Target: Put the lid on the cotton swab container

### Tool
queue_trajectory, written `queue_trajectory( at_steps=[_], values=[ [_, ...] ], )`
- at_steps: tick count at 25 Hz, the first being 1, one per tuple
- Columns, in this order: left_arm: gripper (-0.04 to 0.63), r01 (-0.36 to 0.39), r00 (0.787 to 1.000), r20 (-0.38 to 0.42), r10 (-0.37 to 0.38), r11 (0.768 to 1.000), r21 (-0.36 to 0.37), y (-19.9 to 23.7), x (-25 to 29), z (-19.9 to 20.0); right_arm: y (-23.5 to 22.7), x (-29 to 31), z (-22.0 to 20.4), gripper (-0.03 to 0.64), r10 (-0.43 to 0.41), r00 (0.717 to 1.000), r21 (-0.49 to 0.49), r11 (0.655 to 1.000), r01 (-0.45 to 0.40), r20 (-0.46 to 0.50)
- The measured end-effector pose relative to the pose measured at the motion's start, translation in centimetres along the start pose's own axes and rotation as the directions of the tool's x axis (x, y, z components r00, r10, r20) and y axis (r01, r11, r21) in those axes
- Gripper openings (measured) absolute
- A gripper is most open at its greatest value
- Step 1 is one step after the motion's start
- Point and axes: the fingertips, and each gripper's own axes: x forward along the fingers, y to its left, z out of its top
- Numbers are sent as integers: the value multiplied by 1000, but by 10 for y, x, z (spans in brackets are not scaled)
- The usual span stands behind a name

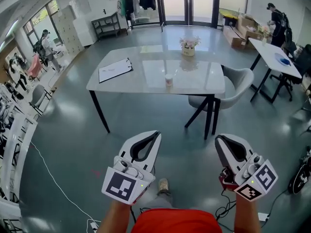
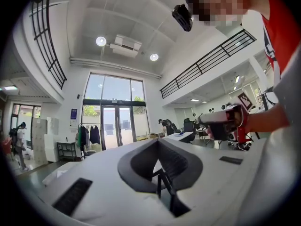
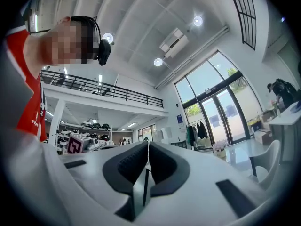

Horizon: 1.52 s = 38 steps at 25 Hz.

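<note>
Left gripper point(image 1: 156, 136) and right gripper point(image 1: 218, 139) held low over the grey floor point(image 1: 68, 144), side by side but apart, both pointing toward the desk point(image 1: 146, 62) and well short of it. Left fingers point(image 2: 137, 164) pressed together, nothing between them. Right fingers point(image 3: 126, 167) likewise closed, only a thin seam showing, nothing pinched.

On the desk, near its front edge and about mid-width: the container point(image 1: 168, 79), small and upright, well apart from both grippers. Too small to tell whether a lid sits on it. Left of it, a clipboard point(image 1: 115, 70) lying flat at an angle. Behind it, near the far edge, a pot of flowers point(image 1: 188, 46). At the desk's right end, a grey chair point(image 1: 236, 84) pushed close. Red shirt point(image 1: 177, 222) at the bottom edge of the head view.
</note>
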Motion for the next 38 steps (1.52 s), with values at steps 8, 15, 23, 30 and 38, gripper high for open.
queue_trajectory(
  at_steps=[8,15,23,30,38],
  values=[
    [9,34,999,-32,-35,999,-33,98,57,-32,-53,96,-15,31,-59,998,20,998,59,9],
    [9,35,999,-28,-37,998,-57,158,91,-56,-80,157,-27,31,-60,998,-17,998,59,-12],
    [9,12,999,-46,-15,997,-72,199,127,-75,-131,202,-45,31,-47,998,-19,999,46,-31],
    [9,-62,998,-21,62,997,-34,236,189,-82,-205,243,-45,31,23,999,-8,1000,-24,-25],
    [9,-134,989,-72,132,991,-26,271,256,-120,-287,294,-85,34,143,983,-18,989,-146,-111]
  ],
)
